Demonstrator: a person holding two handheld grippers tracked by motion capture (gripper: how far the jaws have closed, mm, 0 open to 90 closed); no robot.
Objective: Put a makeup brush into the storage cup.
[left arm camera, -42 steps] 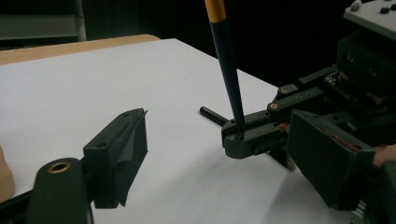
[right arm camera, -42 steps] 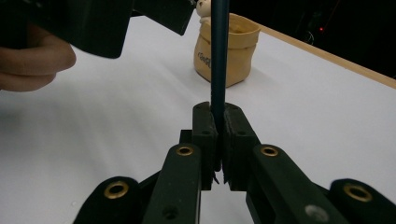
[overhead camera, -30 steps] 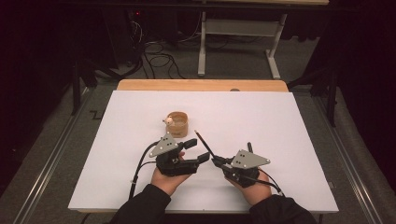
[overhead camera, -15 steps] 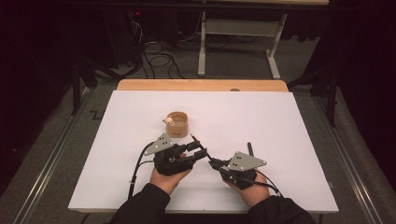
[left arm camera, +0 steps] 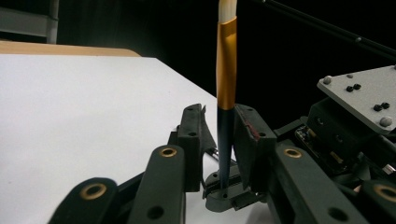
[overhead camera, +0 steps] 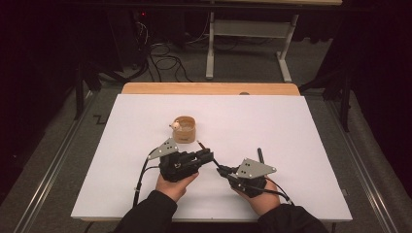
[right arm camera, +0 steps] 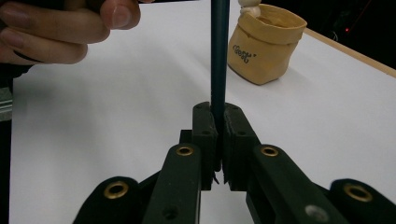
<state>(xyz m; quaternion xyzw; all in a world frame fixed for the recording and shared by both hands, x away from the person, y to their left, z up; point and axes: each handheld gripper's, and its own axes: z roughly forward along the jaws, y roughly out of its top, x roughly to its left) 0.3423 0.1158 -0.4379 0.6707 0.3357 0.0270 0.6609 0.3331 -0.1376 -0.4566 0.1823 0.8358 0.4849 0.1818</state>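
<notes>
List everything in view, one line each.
Dark-handled paintbrush with gold metal ferrule: 1, dark blue-green and gold, spanning between both tools.
Small tan pouch-shaped pot with lettering: 1, tan, mid-table beyond the tools.
Thin black pen-like stick: 1, black, on the table beside the right tool.
White table top: 1, white, wooden edge at the far side.
Left tool: 1, black, jaws just been closing around the brush.
Right tool: 1, black, shut on the handle.

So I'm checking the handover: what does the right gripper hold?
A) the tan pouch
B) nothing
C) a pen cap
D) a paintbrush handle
D: in the right gripper view the right gripper has its jaws shut on the dark handle of the paintbrush; the pouch stands apart on the table.
</notes>
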